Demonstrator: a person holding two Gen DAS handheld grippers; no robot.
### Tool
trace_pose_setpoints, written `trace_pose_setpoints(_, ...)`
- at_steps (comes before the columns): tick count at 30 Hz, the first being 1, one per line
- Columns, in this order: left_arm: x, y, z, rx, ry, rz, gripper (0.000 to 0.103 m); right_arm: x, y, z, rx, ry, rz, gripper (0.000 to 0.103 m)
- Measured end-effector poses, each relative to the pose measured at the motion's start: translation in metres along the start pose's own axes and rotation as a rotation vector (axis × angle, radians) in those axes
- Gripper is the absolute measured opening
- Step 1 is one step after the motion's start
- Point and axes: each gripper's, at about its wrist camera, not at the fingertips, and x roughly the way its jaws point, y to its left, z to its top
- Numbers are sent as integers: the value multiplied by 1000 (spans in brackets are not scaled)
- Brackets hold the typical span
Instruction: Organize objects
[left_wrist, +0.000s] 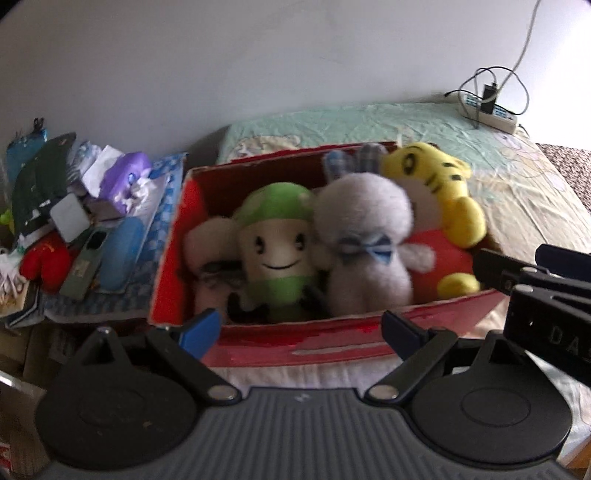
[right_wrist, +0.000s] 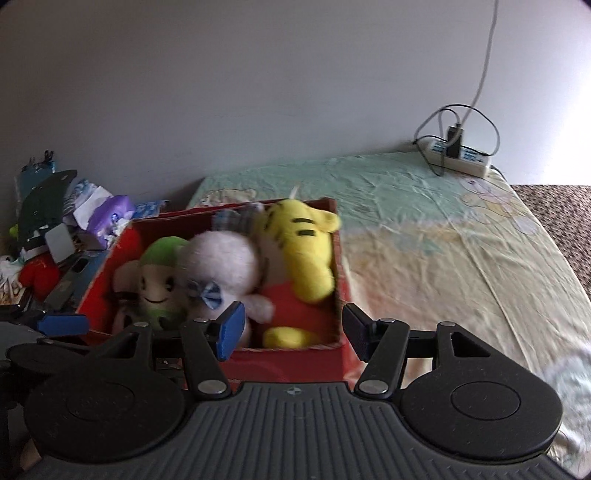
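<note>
Four plush toys fill an open red cardboard box (left_wrist: 258, 343) near the bed's (right_wrist: 424, 240) left edge; left gripper (left_wrist: 301, 332) and right gripper (right_wrist: 295, 332) fingers spread, empty.

You're facing a plain pale wall (right_wrist: 258, 92), softly daylit. Below it runs a bed with a wrinkled mint and cream sheet (right_wrist: 424, 229). A white power strip (right_wrist: 458, 157) sits at the far right corner, its cable (right_wrist: 484, 55) climbing the wall.
</note>
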Motion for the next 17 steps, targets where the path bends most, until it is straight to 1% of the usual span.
trace_pose_setpoints(10, 13, 21, 9, -26, -2, 20, 94, 15, 18, 11, -31, 0, 4, 61)
trace_pose_setpoints(14, 18, 27, 12, -39, -12, 2, 92, 21, 22, 13, -29, 3, 7, 61)
trace_pose_setpoints(17, 21, 31, 14, -41, -16, 20, 92, 24, 25, 15, -31, 5, 12, 61)
